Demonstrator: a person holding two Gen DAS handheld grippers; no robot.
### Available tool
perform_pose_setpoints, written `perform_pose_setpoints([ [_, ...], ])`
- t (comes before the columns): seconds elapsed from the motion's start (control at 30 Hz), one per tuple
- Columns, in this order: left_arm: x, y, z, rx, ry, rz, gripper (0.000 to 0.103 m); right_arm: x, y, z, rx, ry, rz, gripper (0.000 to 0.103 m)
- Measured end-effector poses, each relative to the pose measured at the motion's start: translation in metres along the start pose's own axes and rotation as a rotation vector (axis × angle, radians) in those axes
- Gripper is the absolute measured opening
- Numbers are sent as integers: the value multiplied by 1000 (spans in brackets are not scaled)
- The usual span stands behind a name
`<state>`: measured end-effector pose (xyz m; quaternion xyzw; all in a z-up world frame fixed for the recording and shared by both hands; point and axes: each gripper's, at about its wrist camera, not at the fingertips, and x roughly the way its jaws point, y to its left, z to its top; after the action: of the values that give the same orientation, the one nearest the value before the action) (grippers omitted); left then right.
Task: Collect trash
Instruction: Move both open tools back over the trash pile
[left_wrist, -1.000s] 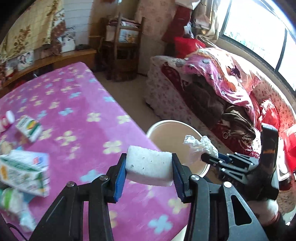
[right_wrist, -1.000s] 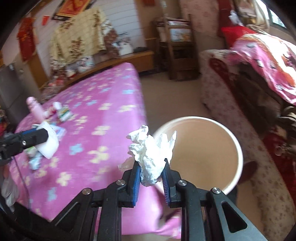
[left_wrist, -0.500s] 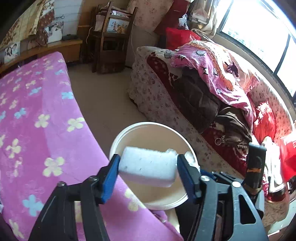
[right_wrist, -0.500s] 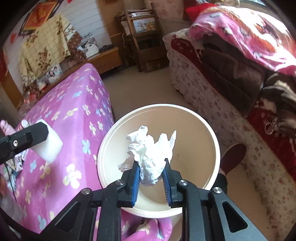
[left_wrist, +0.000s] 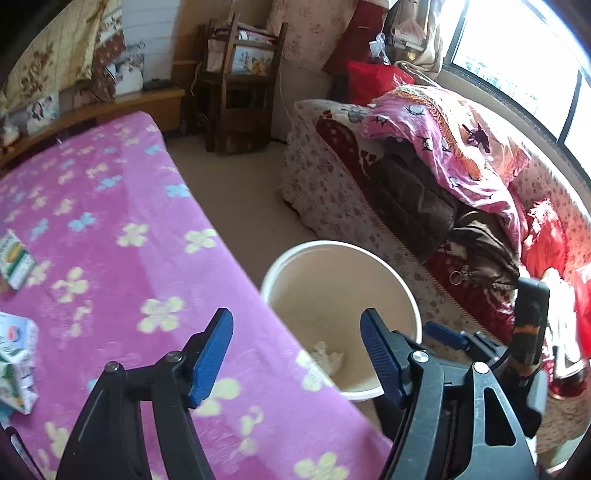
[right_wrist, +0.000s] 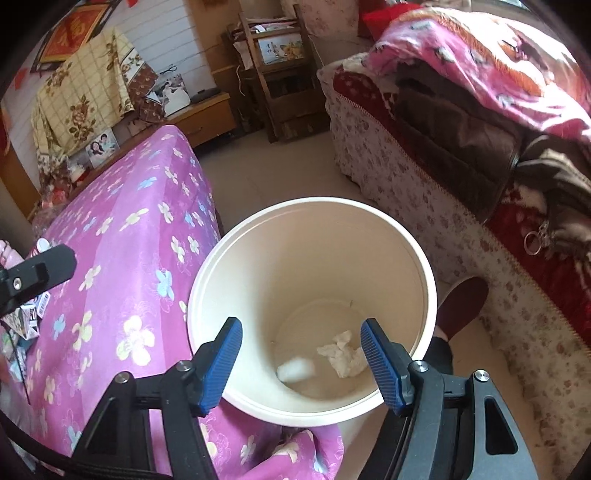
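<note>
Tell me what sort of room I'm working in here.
Most likely a lived-in home bedroom or sitting room: a bed or table under a pink floral blanket, a sofa heaped with bedding, and a wooden chair by the wall.

A lived-in home room: a floral sofa piled with blankets stood ahead, a wooden shelf beyond.

Left gripper and right gripper, both with jaws spread wide and nothing between them.
</note>
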<state>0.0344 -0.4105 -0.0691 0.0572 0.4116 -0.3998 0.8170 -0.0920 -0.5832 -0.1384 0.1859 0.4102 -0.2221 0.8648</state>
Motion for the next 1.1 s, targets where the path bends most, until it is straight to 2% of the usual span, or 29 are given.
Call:
perform_pose_setpoints([
  [0.23,-42,25,-18,4,-58,109,72,-31,35,0,-65,-70,-24,70],
  [0.5,-90,61,-43,-20,-114,188,72,-55,88,-6,-120,-100,17,70],
  [0.8,-158,124,-74,-140,-177,287,72,-65,165,-19,-226,-91,107,70],
  [1.1,-221,204,-121,-285,-200,456,73,-76,242,-35,-344,-91,231,70],
])
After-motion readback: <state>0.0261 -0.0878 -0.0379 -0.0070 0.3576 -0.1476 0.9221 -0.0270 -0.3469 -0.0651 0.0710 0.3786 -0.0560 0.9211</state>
